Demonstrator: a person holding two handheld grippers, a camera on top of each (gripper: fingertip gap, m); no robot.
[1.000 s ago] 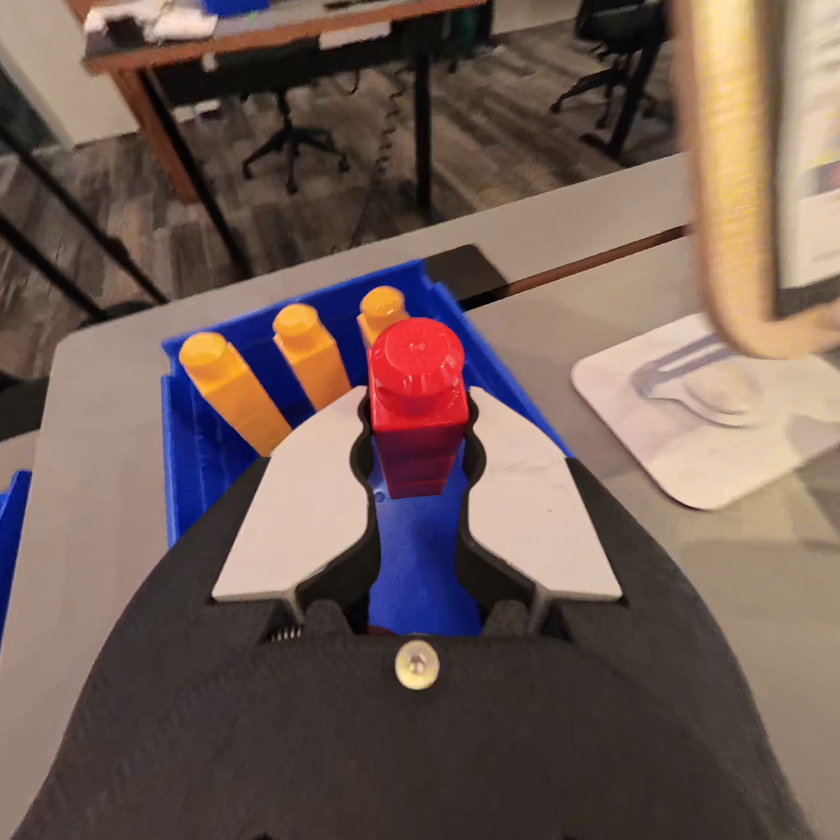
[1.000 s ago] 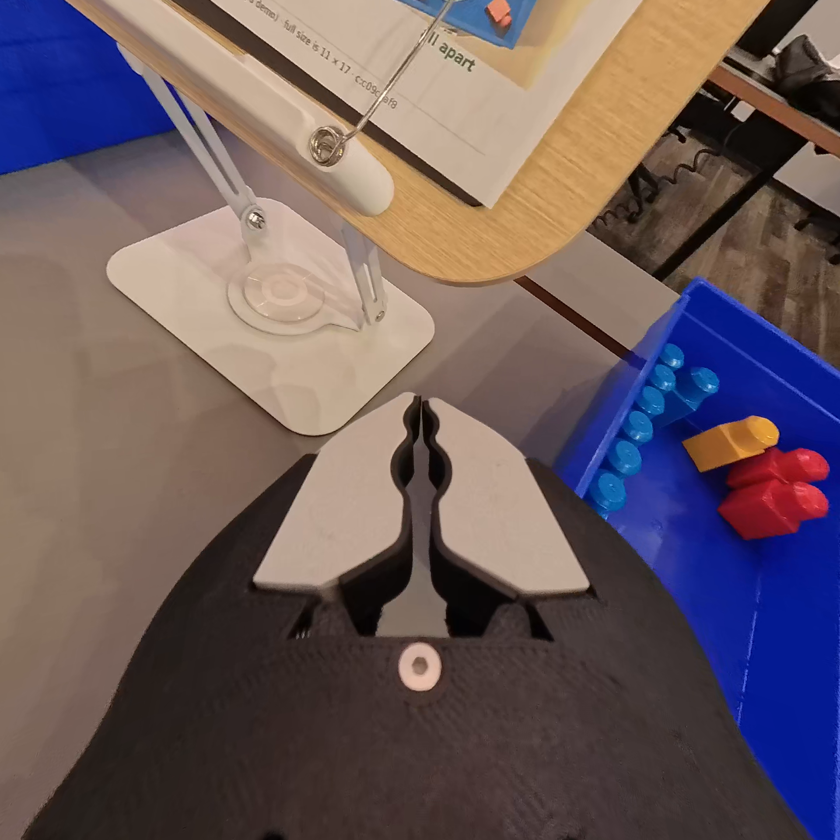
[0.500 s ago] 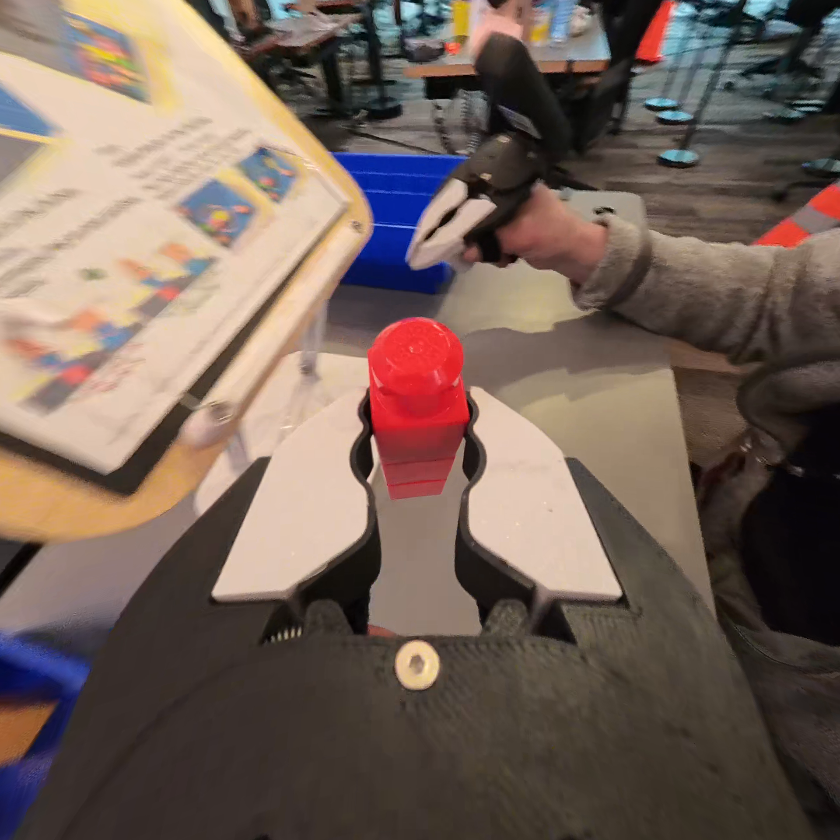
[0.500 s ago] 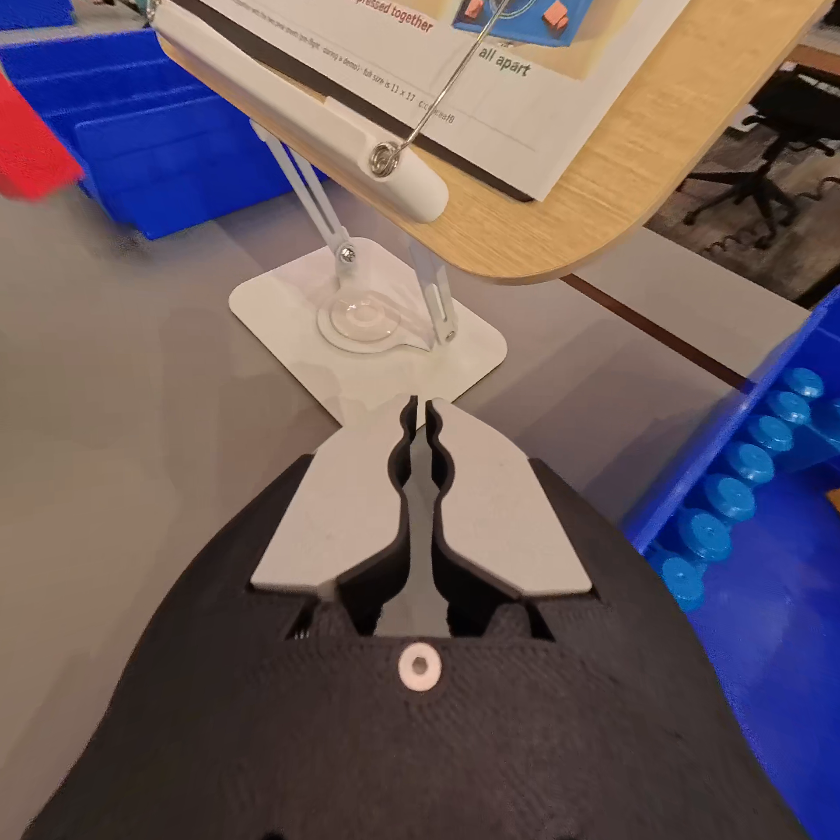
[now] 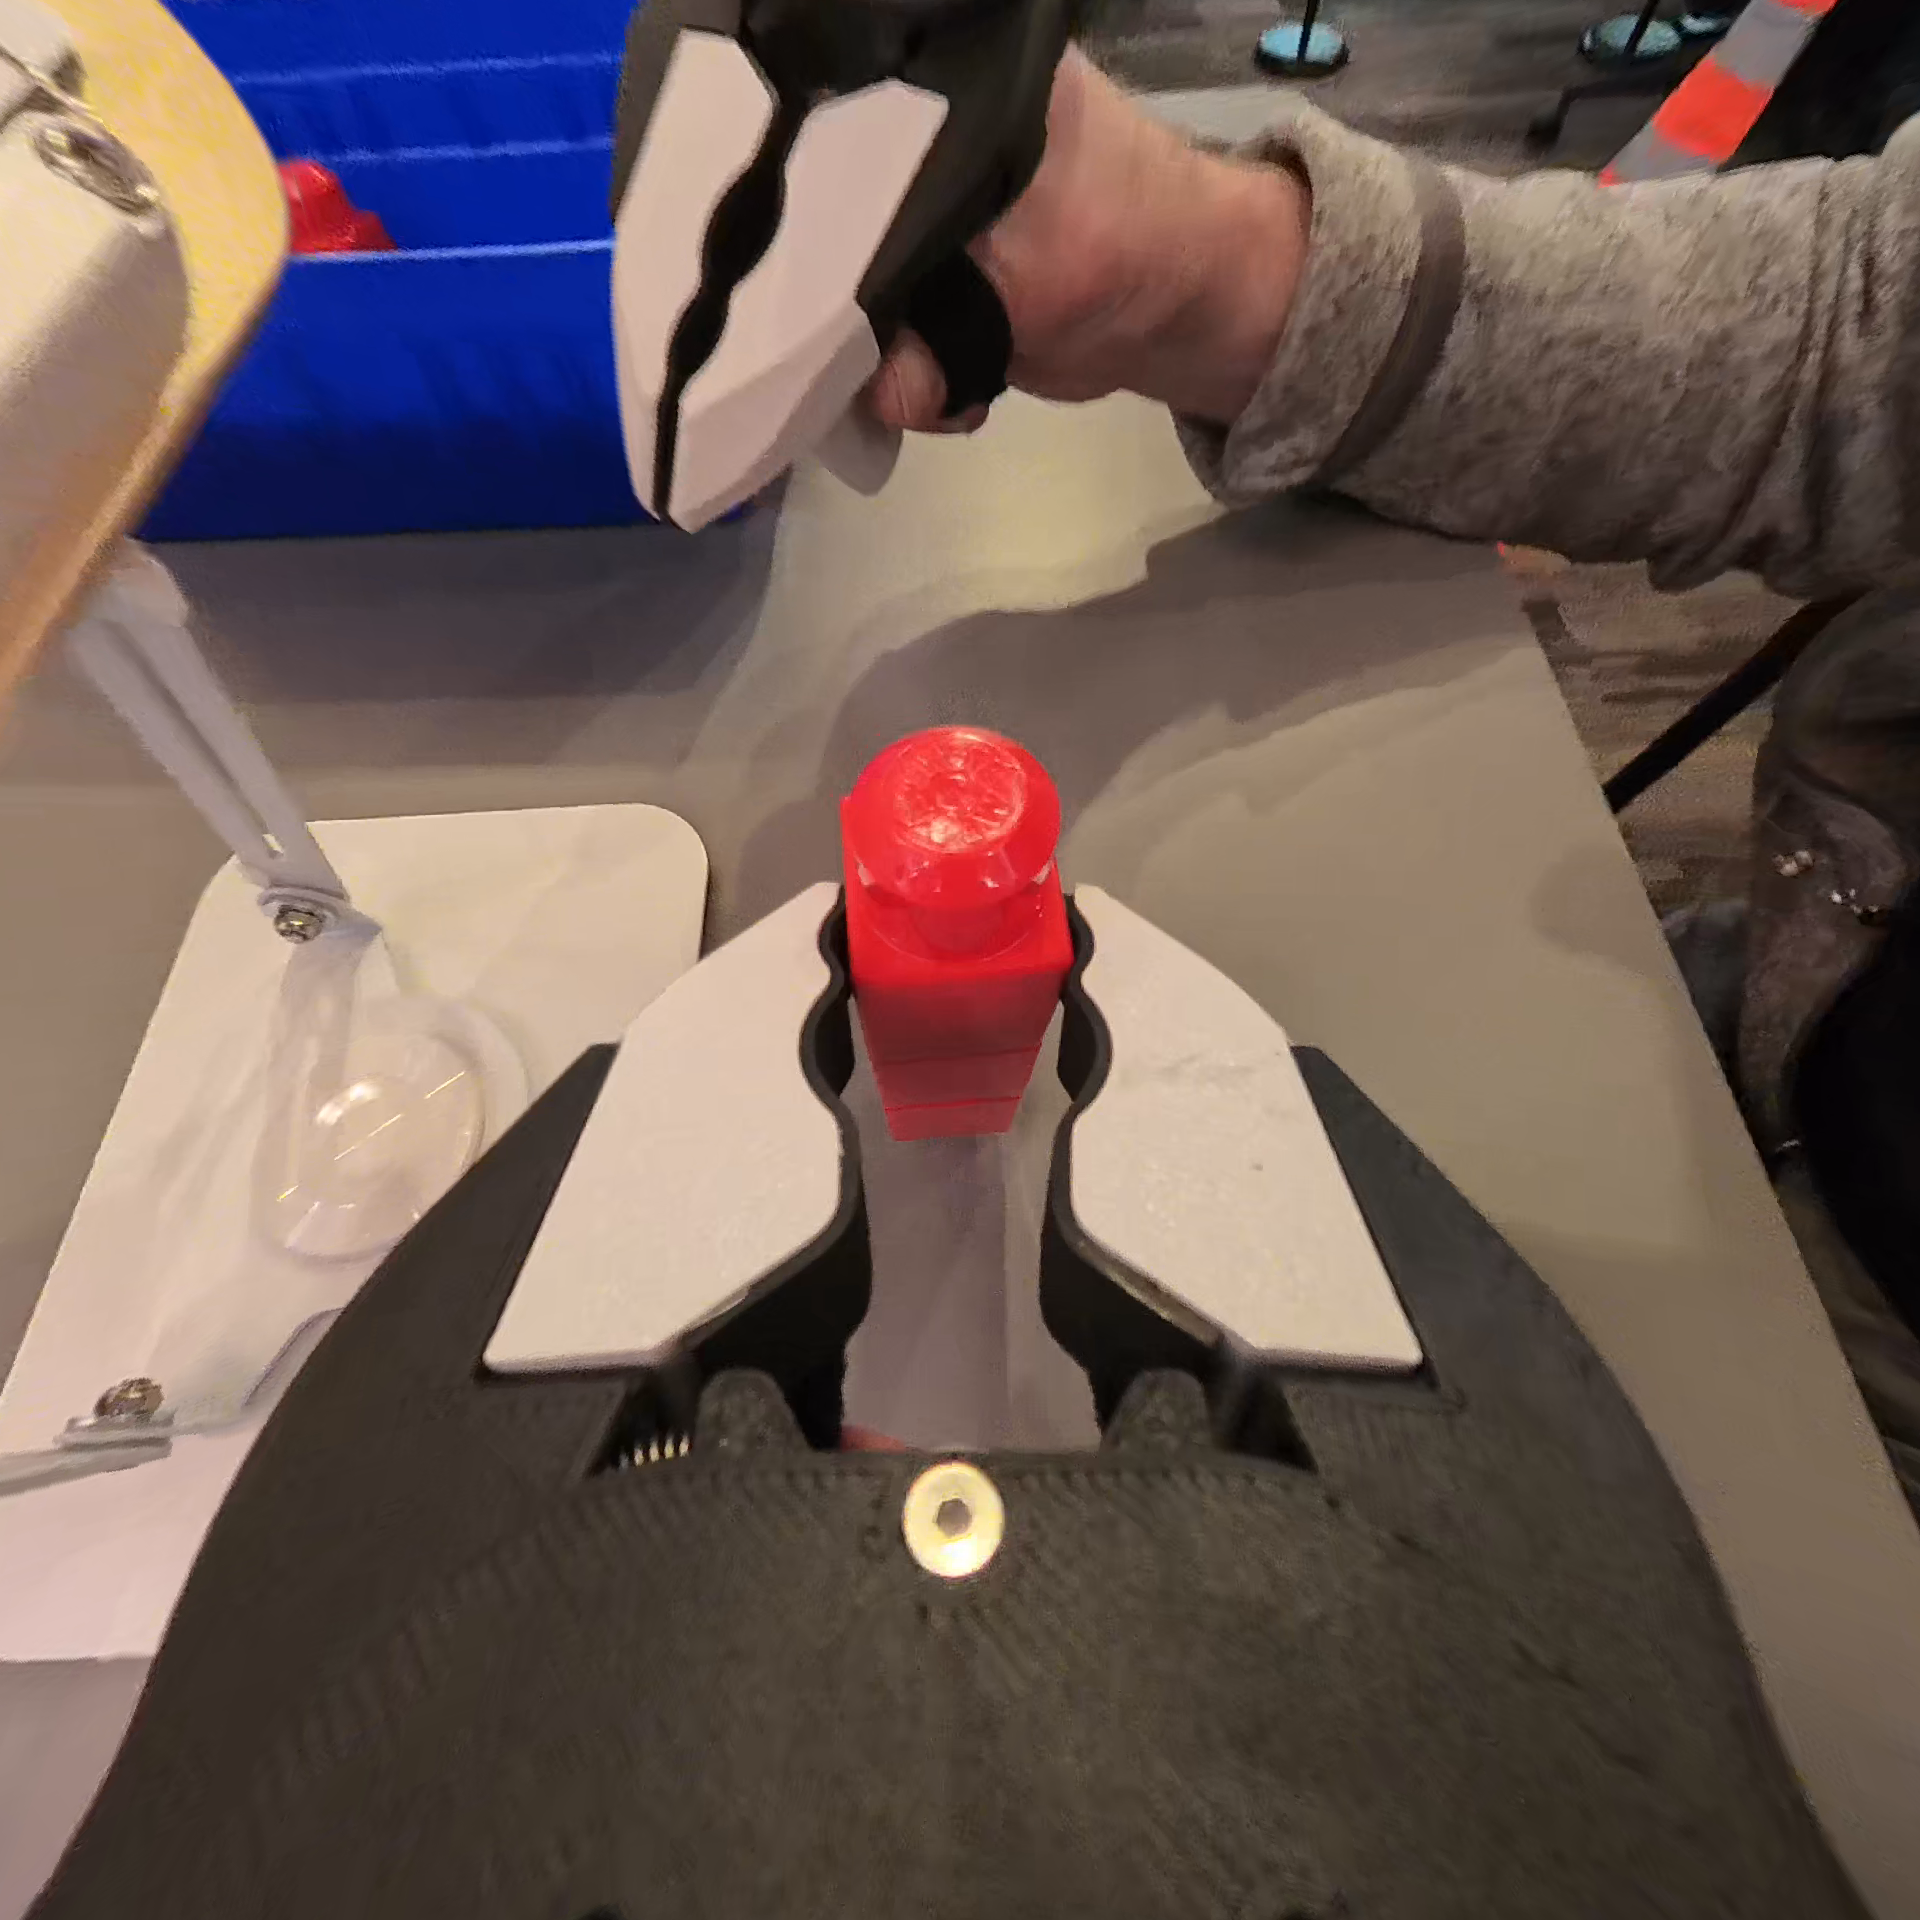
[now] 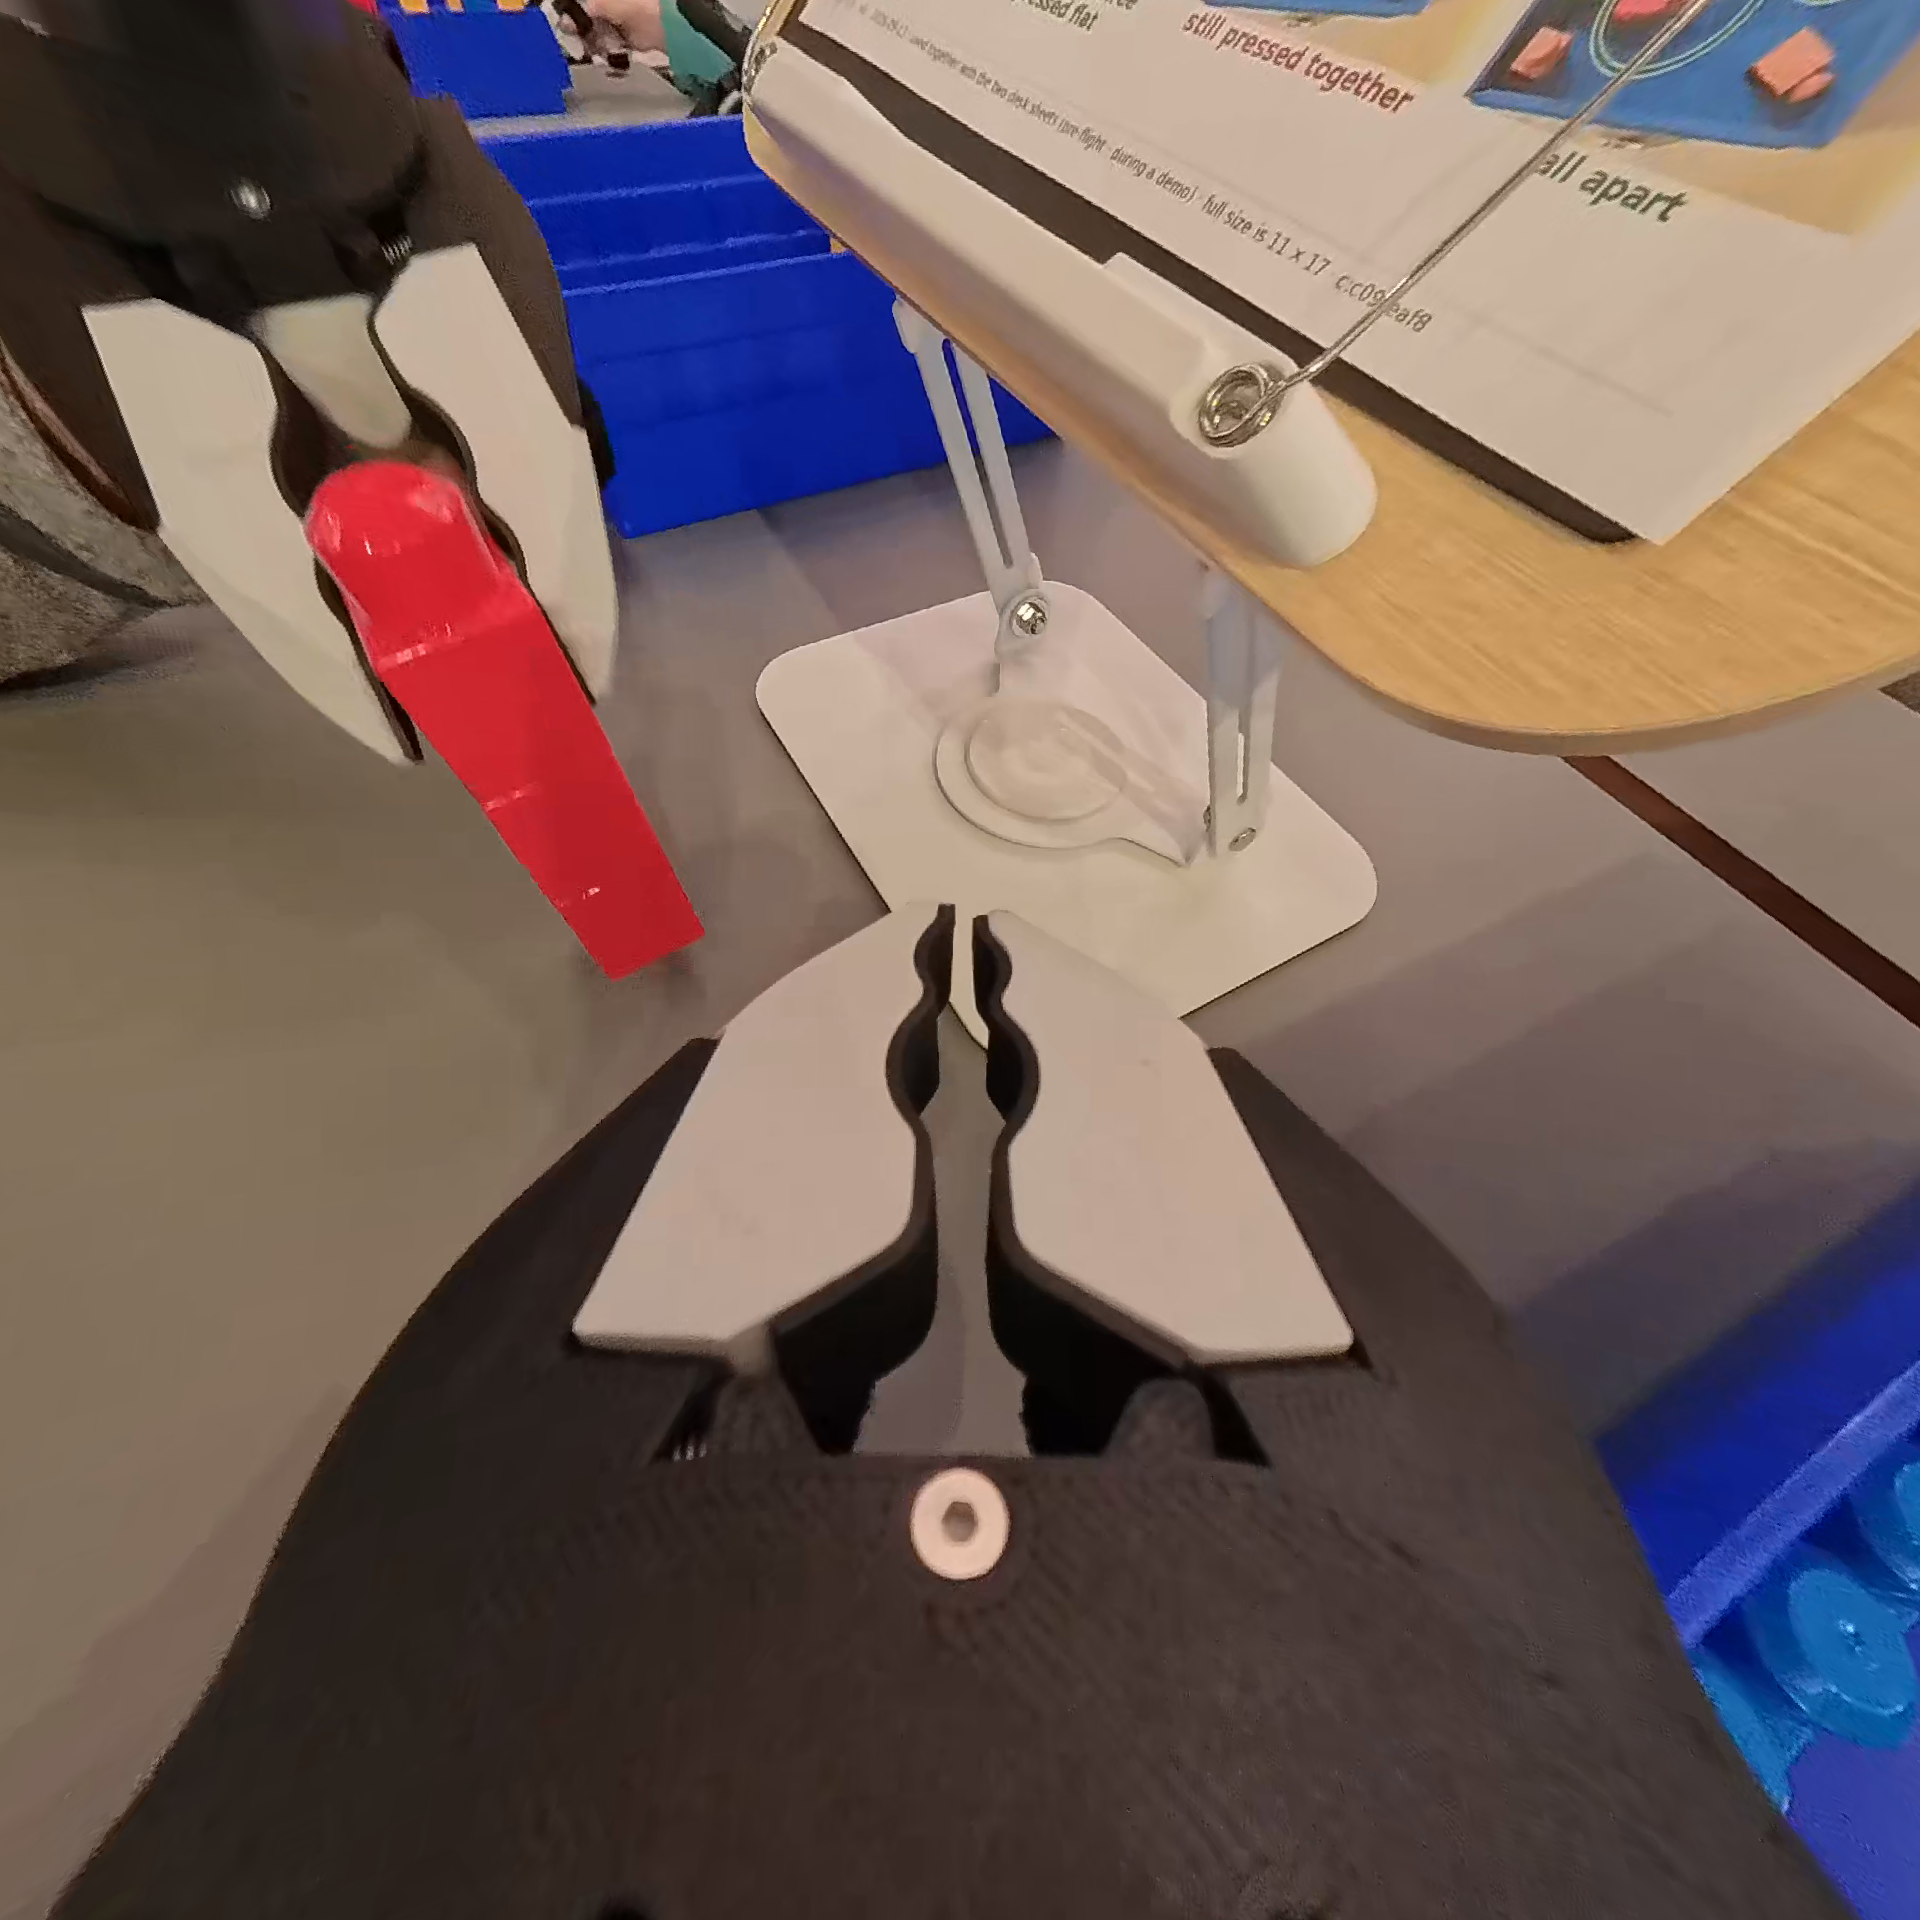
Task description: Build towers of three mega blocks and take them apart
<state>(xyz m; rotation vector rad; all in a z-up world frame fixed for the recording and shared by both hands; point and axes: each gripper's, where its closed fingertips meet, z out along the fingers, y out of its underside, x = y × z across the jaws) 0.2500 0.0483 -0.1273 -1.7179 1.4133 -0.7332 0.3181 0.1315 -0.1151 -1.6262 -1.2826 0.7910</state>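
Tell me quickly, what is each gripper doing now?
Left gripper: closed on the red tower.
Right gripper: closed, holding nothing.

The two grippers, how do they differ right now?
The left gripper is clamped on a red tower of stacked blocks, gripping its top block; the right gripper holds nothing. The left gripper's fingers stand apart, on either side of the block; the right gripper's fingers are nearly together. Both have grey fingers on a black body.
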